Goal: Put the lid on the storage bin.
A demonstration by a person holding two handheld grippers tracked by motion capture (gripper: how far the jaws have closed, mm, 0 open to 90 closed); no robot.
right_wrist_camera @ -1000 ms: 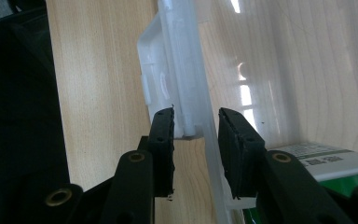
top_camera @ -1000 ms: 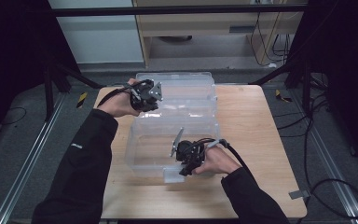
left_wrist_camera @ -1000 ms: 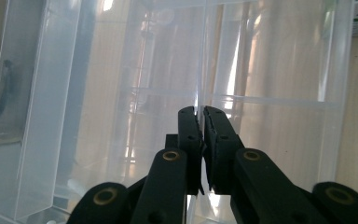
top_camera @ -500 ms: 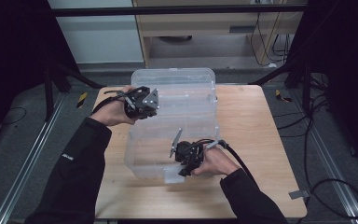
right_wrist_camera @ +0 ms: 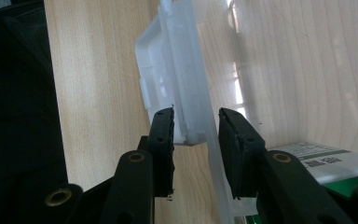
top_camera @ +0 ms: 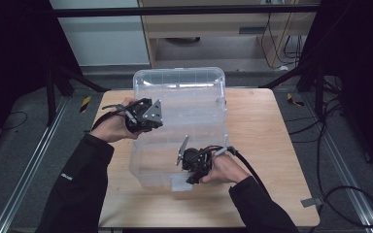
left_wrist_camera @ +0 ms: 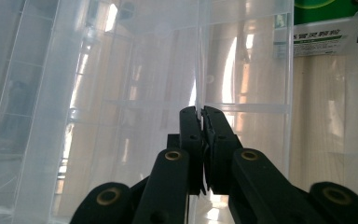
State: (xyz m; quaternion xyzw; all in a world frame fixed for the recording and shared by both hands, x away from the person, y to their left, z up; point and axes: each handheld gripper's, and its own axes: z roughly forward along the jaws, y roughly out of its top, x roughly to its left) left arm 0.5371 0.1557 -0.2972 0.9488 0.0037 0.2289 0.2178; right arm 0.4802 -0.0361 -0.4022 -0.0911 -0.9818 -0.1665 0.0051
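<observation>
On the wooden surface (top_camera: 267, 145) sits a big clear plastic box (top_camera: 175, 165), and its clear lid (top_camera: 182, 87) is tipped up, with the far edge high and leaning toward the back. The left gripper (top_camera: 148, 116) is at the left side of the box, and its jaws are pressed together on a thin clear edge of the lid, as the left gripper view shows (left_wrist_camera: 200, 116). The right gripper (top_camera: 194, 167) is at the near edge of the box, beside the white latch (right_wrist_camera: 168, 74). Its jaws are apart, one on each side of the box's near wall, not squeezing it. A green and white label (right_wrist_camera: 317, 161) shows through the plastic near that wall. It looks like the job is to open the box. The lid is already up off the box, so that part looks mostly done. What may be left is to swing the lid all the way back and then let go.
</observation>
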